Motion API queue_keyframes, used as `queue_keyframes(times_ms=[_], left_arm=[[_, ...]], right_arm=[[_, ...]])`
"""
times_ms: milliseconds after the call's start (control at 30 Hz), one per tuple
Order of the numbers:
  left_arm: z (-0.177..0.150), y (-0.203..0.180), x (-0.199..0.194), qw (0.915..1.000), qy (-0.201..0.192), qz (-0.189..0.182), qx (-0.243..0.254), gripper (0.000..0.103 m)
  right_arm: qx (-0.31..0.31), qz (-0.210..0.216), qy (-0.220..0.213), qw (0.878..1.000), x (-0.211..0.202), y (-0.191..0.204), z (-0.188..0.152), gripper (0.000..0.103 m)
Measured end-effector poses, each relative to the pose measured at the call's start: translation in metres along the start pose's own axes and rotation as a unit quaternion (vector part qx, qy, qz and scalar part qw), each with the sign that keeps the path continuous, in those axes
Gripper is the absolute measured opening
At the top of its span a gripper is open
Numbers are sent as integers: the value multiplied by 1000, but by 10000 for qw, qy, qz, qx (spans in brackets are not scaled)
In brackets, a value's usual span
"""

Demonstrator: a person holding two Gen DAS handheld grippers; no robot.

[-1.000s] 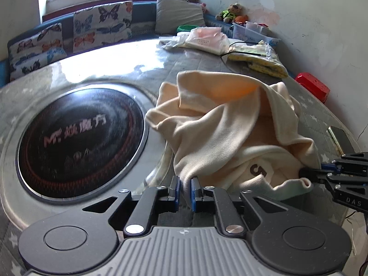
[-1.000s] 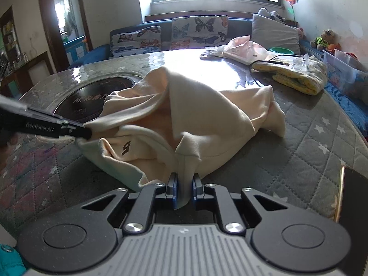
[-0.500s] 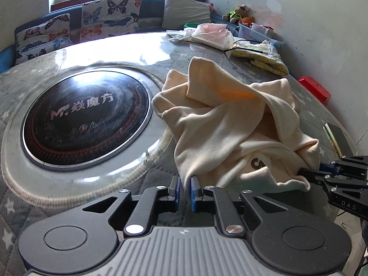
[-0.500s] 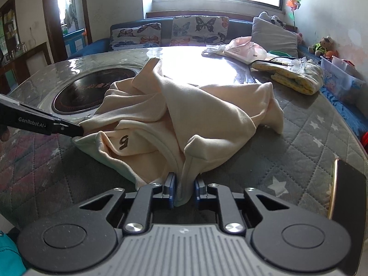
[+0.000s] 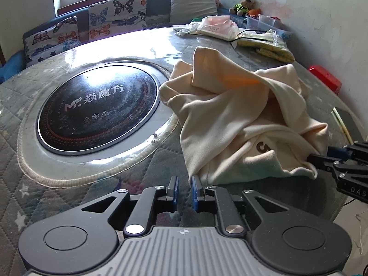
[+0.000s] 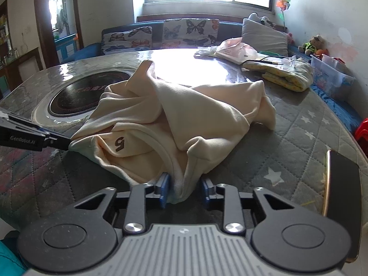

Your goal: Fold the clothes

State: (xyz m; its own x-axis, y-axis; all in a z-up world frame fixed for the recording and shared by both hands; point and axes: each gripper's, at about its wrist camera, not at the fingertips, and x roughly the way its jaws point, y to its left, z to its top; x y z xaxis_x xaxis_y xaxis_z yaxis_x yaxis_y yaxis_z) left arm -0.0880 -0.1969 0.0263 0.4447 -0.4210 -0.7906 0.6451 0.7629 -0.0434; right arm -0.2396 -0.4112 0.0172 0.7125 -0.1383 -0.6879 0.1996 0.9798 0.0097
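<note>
A cream garment (image 5: 239, 119) with a brown "5" mark lies crumpled on the quilted table (image 5: 69, 197); it also shows in the right wrist view (image 6: 184, 119). My left gripper (image 5: 183, 191) is slightly open and empty, its tips just left of the garment's near corner. My right gripper (image 6: 184, 188) is open, with the garment's hem lying loose between the jaws. The right gripper shows at the right of the left wrist view (image 5: 322, 158), and the left gripper at the left of the right wrist view (image 6: 62, 143).
A round black cooktop (image 5: 96, 108) is set in the table to the left. A phone (image 6: 340, 184) lies at the right edge. A folded yellow cloth (image 6: 287, 73) and plastic bags (image 6: 230, 48) lie at the back. A sofa with butterfly cushions (image 6: 172, 32) stands behind.
Both grippers have lowered the garment onto the table and opened. The left gripper has let go of its corner; the right jaws have spread around the hem.
</note>
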Motion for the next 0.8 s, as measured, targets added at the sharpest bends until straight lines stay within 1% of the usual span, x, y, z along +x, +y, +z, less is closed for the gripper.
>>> queue_keyframes(times_ms=[33,167,233,300,333,433,533,667,800], left_arm=[[0,-1,0,10000,20,53,26,21],[0,-4,-2,9996,32,187,209,27],[1,-5,-4,9992,16,252,294,35],[3,-6,-7,9989,-16,291,369,38],[5,-6,-8,9988,-30,303,395,41],[12,-7,-12,9982,-105,310,495,47],[21,-10,-12,9975,-205,281,618,50],[32,-16,-5,9967,-225,249,739,51],[40,-21,6,9963,-220,201,809,53]], right_arm=[[-3,-17,-4,10000,0,0,0,35],[-12,-83,-68,9999,-4,1,0,39],[5,-122,-108,9999,-8,0,0,42],[-17,-131,-137,9998,-12,0,2,44],[-37,-151,-158,9998,-13,0,4,45],[-60,-143,-245,9996,-16,0,12,46],[-134,-121,-360,9992,-15,1,25,49],[-198,-48,-471,9987,-6,1,41,49],[-322,96,-544,9980,12,6,60,49]])
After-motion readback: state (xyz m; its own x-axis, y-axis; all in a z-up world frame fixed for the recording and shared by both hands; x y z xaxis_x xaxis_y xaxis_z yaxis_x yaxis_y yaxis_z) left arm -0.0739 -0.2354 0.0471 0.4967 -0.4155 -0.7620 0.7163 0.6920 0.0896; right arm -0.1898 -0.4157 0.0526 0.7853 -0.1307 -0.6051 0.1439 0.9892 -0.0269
